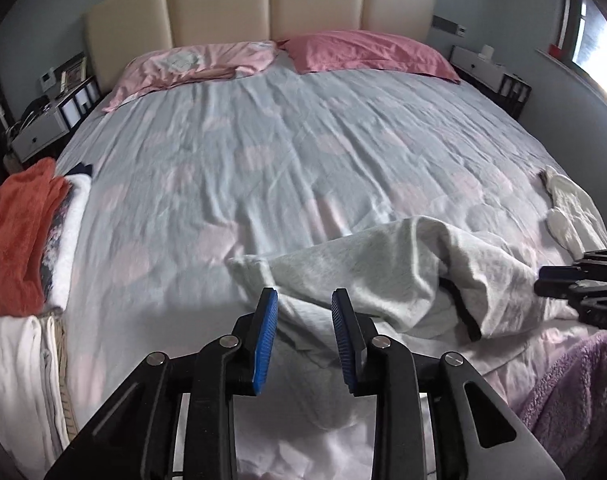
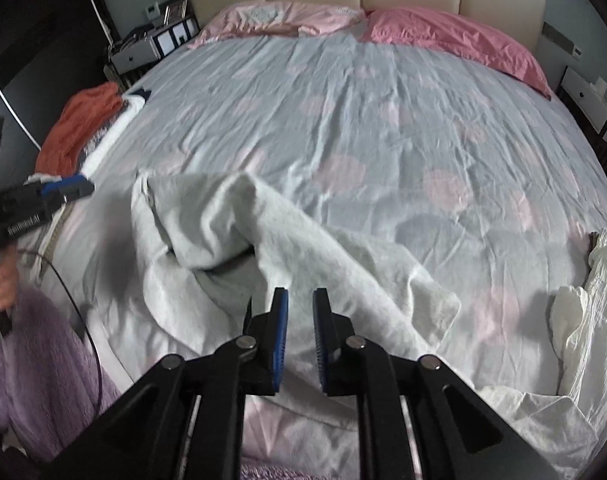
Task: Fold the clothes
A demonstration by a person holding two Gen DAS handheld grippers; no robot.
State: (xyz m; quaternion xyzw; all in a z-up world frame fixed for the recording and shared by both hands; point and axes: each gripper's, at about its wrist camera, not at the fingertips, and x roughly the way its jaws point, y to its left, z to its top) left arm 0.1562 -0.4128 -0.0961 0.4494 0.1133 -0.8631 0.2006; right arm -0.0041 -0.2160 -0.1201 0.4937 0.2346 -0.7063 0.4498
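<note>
Nearest, left gripper [image 1: 304, 304]: jaws apart, empty, above the garment's near edge.
Right gripper [image 2: 300, 304]: jaws apart, holding nothing.
Crumpled pale grey sweatshirt [image 1: 383, 276]: bunched at the foot of the bed.
Best approach, probably: pinch two outer corners and spread flat first.
Farther left, folded orange-and-white pile [image 1: 27, 240]: likely destination.

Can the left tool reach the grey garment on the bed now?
Probably yes: the left tool is open, and the grey garment lies crumpled just ahead with nothing between them.
</note>
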